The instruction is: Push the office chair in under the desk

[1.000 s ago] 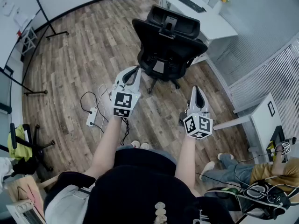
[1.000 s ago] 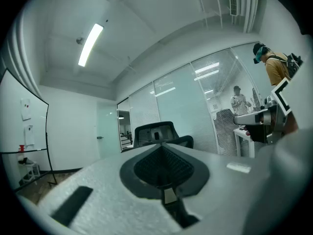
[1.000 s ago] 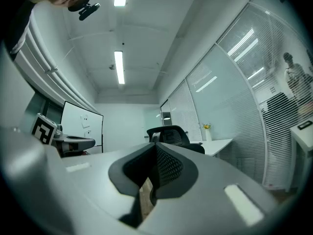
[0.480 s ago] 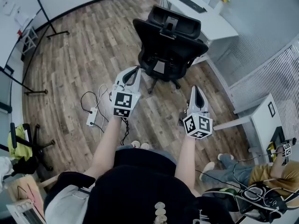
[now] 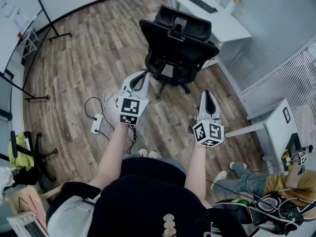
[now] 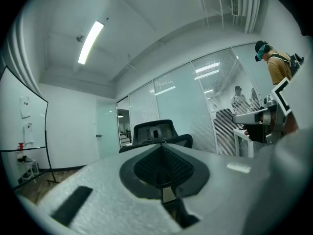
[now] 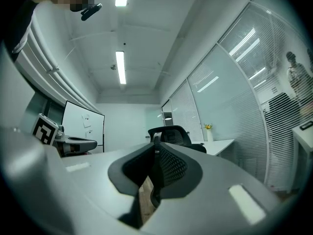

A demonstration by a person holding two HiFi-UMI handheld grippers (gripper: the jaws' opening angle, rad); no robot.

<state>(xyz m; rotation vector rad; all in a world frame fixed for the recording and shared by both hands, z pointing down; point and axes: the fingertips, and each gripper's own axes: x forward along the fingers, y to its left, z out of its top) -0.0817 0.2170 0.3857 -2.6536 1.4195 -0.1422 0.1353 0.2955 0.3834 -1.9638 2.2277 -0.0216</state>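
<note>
A: Head view: office chair [image 5: 177, 43] sits upper centre, out on the open floor, backrest toward us. The desk [image 5: 224, 26] is beyond it at upper right. The seat is not under it yet.
B: Grippers?
A: Both are below the chair in frame. Left gripper [image 5: 143, 75] has its jaws pressed together with nothing in them. Its tip is near the chair's lower-left edge, and the left gripper view shows a gap. Right gripper [image 5: 207, 95] is also clamped shut and empty, lower right, clearly apart from the chair.
B: So left is nearer.
A: Yes. Both point up-frame at the backrest, and each gripper view has the chair ahead past the closed tips.
B: Push line?
A: My read: up and right, chair toward desk. Left would contact first. Right should take the backrest's right side, or the chair may swivel.
</note>
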